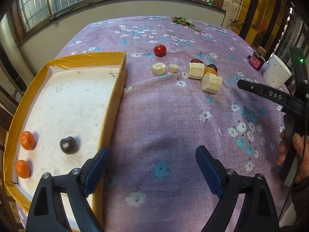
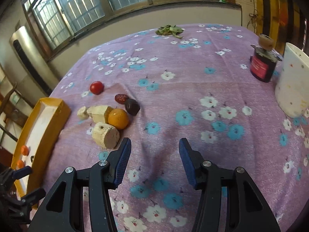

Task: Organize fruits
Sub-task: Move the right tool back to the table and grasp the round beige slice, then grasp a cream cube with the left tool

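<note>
A yellow-rimmed tray [image 1: 115,89] lies at the left and holds two oranges [image 1: 28,140] [image 1: 22,168] and a dark plum [image 1: 69,145]. On the purple cloth lie a red tomato [image 1: 160,50], an orange [image 2: 118,118], a red date [image 2: 121,98], a dark plum [image 2: 132,106] and several pale root chunks [image 1: 211,83]. My left gripper [image 1: 150,166] is open and empty beside the tray's right wall. My right gripper [image 2: 153,160] is open and empty, just right of the nearest chunk [image 2: 105,134]. The tray also shows in the right wrist view [image 2: 56,119].
A white dotted cup [image 2: 293,85] and a dark jar with a cork on it [image 2: 262,65] stand at the right edge. Green leaves [image 2: 170,30] lie at the far end. The right gripper's body [image 1: 285,98] shows in the left wrist view.
</note>
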`<state>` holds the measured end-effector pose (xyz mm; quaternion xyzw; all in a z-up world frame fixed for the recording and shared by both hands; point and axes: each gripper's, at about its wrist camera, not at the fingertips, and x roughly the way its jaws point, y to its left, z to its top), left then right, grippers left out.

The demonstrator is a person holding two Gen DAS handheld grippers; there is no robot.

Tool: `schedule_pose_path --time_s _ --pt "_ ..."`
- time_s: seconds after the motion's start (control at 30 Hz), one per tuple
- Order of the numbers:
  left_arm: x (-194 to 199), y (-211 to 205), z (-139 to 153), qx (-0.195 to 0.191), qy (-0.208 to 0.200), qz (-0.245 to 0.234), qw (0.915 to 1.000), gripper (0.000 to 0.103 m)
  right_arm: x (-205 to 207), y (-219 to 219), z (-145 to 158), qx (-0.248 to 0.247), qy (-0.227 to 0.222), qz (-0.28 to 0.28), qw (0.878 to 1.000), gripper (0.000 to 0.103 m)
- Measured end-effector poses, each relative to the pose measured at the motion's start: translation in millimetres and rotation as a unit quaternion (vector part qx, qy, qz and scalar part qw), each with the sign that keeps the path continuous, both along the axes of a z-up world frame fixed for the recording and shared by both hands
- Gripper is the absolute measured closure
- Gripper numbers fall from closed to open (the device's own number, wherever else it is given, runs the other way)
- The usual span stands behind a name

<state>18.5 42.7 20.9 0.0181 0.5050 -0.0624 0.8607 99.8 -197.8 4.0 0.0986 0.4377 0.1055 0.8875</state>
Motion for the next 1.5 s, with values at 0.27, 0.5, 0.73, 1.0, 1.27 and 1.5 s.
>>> schedule_pose_path --time_s 0.27,0.5,0.73,1.0,1.27,1.5 --pt "-1 -11 -1 0.005 0.006 -0.018 0.9998 0.012 20 75 4 -0.077 -0.039 0.089 0.992 0.041" --pt "-3 0 1 0.005 -0.001 -0.015 0.9999 0.012 9 20 -4 -0.065 -0.009 0.015 0.998 0.041" --pt "6 -11 0 -0.001 0.006 -0.023 0.9997 0.012 -1 2 1 -0.022 -0.011 0.024 0.999 0.039" --pt "10 -21 5 0.017 -0.003 -0.036 0.9992 0.012 12 56 -11 -0.079 -0.024 0.114 0.990 0.048" --pt "50 -40 20 0.019 -0.046 -0.070 0.9963 0.012 7 32 -16 -0.045 -0.015 0.107 0.993 0.066" --pt "101 -89 12 0.038 -0.063 -0.223 0.9720 0.022 -14 -7 -17 -0.022 0.003 0.072 0.997 0.066"
